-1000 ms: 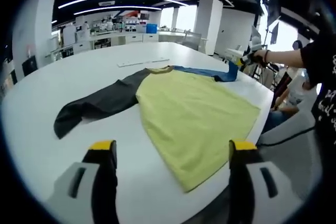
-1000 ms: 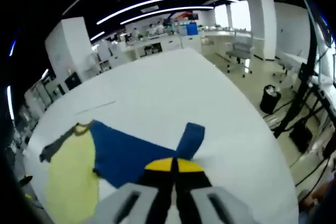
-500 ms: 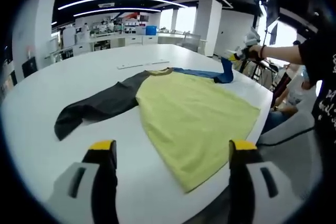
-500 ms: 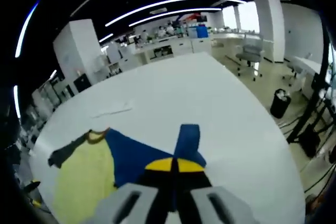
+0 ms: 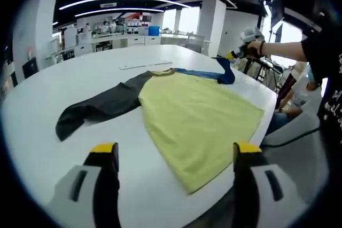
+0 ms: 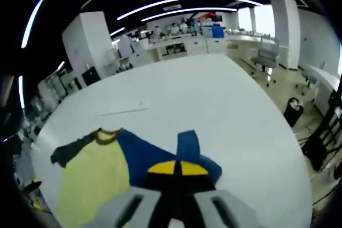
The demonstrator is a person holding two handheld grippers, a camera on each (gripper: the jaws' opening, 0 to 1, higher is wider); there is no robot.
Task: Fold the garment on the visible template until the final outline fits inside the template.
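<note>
A long-sleeved garment lies spread on the white table (image 5: pixel 64 78). Its body is yellow-green (image 5: pixel 197 116), one sleeve is dark grey (image 5: pixel 101 108) and the other is blue (image 5: pixel 206 73). My right gripper (image 6: pixel 175 168) is shut on the blue sleeve's end (image 6: pixel 187 142) and holds it raised above the table. In the left gripper view that gripper (image 5: pixel 235 54) hangs over the garment's far right corner. My left gripper (image 5: pixel 175 150) stands open near the table's front edge, just short of the hem, holding nothing. The collar (image 6: pixel 108 134) faces away from me.
A thin white strip (image 5: pixel 144 65) lies on the table beyond the collar. A person in a dark top (image 5: pixel 326 78) stands at the table's right edge. Office chairs (image 6: pixel 265 57) and a bin (image 6: pixel 293 105) are on the floor past the table. Counters line the back wall.
My right gripper has lifted the blue sleeve's end higher and carried it inward, toward the garment's body. The left gripper has stayed where it was.
</note>
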